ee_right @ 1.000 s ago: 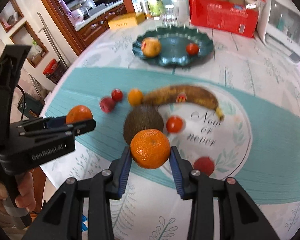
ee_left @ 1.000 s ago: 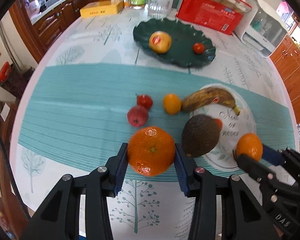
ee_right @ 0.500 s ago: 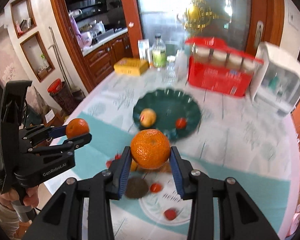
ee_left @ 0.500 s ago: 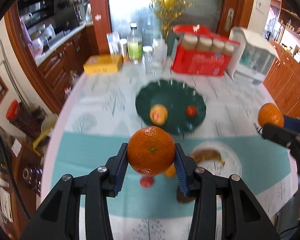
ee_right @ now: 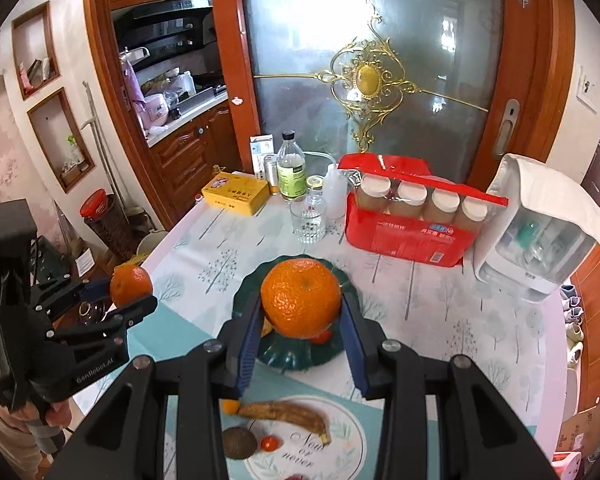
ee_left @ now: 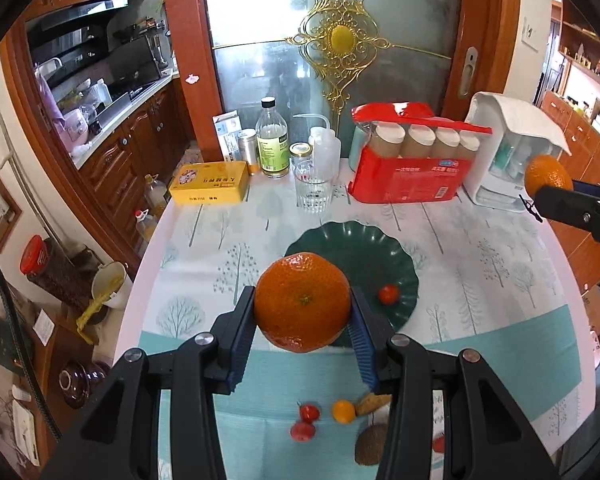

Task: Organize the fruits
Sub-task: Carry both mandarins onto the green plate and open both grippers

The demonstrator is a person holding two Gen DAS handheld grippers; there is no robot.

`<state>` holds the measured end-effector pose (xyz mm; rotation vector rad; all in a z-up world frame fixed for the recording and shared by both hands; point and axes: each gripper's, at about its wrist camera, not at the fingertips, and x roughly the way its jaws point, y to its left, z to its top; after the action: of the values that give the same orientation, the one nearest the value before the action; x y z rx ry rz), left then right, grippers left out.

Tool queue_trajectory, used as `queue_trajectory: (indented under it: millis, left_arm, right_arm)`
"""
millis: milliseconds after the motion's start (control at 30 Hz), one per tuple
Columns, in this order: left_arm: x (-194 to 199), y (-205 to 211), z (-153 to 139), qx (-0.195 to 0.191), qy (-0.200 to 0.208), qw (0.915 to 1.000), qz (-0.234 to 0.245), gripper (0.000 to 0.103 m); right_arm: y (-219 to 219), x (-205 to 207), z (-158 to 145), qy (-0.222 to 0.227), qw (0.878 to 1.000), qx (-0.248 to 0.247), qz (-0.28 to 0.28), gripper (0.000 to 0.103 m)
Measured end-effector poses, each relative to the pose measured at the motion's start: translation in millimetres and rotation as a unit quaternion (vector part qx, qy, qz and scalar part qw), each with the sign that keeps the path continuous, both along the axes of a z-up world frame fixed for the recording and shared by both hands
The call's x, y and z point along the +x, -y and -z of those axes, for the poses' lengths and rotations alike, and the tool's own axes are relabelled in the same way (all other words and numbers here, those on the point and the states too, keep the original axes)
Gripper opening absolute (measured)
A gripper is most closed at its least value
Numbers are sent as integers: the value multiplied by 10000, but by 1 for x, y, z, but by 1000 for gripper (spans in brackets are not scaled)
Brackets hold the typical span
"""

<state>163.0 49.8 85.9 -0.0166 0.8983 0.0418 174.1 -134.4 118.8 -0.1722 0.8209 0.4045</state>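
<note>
My left gripper (ee_left: pixel 302 320) is shut on a large orange (ee_left: pixel 302 302), held high above the table. My right gripper (ee_right: pixel 301 322) is shut on a second orange (ee_right: pixel 301 298), also held high. Each shows in the other's view: the right one's orange (ee_left: pixel 547 175) at far right, the left one's orange (ee_right: pixel 131 286) at left. Below lies a dark green scalloped plate (ee_left: pixel 384 256) holding a small red fruit (ee_left: pixel 388 293). A banana (ee_right: pixel 288 413), an avocado (ee_right: pixel 239 442) and small red and orange fruits (ee_left: pixel 343 411) lie near a white plate (ee_right: pixel 340 440) on the teal runner.
At the table's back stand a yellow box (ee_left: pixel 210 182), bottles (ee_left: pixel 272 145), a glass (ee_left: pixel 312 188), a red pack of jars (ee_left: pixel 410 164) and a white dispenser (ee_left: pixel 512 152). Wooden cabinets and a bin (ee_left: pixel 40 260) stand to the left.
Both grippers have risen well above the table with their oranges, and the views have tilted up toward the door. The fruits below now look smaller and farther away.
</note>
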Motion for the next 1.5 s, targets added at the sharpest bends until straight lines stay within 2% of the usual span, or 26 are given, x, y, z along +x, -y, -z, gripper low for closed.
queue_trajectory:
  millis: [300,367,633,800,1133,1267,1500]
  left_arm:
    - [75,6,30,-21,-123,9999,-40,43]
    - [93,7,44,-129,-210,9997,-18,43]
    - [143,13,114,-125,-754,9971,-20,43]
    - [159,15,154,-120,-1068,9942,-1,43]
    - [182,19,217,-213,-1593,9870,62,43]
    - [185,22,236,-262,-1739,9844,78,43]
    - [187,26,251,-378,-1852,9819,108,43]
  right_arm:
    - [-11,60,45,-310,9995,-52,40,38]
    - [-11,73,58,-444,9990,-4,50,38]
    - [-16,121,125,-928,9956,25,125,38]
    - [-19,144,172,-1235,9922,-69,157,38]
    - [-24,170,239,-1738,9843,-162,265,39]
    - [-23,175,253,-1840,9823,-192,288,39]
    - [-26,178,268,-1942,9803,-219,270,39]
